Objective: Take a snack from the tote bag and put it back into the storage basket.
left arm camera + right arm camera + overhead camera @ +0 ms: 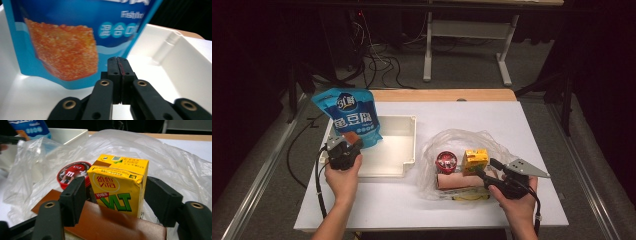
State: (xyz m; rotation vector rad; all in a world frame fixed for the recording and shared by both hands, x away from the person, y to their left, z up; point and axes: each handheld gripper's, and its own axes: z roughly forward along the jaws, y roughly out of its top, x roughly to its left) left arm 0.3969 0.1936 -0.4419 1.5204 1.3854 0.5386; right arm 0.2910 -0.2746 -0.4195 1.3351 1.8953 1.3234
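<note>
A blue snack pouch point(349, 117) point(62, 37) stands upright in the white tray point(399, 150) point(175, 62) at the left. My left gripper point(351, 140) point(117, 60) is just in front of the pouch, above the tray floor, jaws pressed together with nothing between them. At the right, a yellow drink carton point(475, 160) point(117, 180) stands on a clear plastic bag point(462, 137) point(170, 162). My right gripper point(484, 167) point(116, 192) has one jaw on each side of the carton. The right jaw sits at its edge and a thin dark gap shows at the left jaw.
On the bag beside the carton lie a round red-lidded candy tub point(446, 161) point(71, 173), a brown package point(457, 181) point(112, 225) and something yellow point(469, 196) near the front. The white tabletop point(512, 125) ends close behind my hands; beyond it is floor with cables.
</note>
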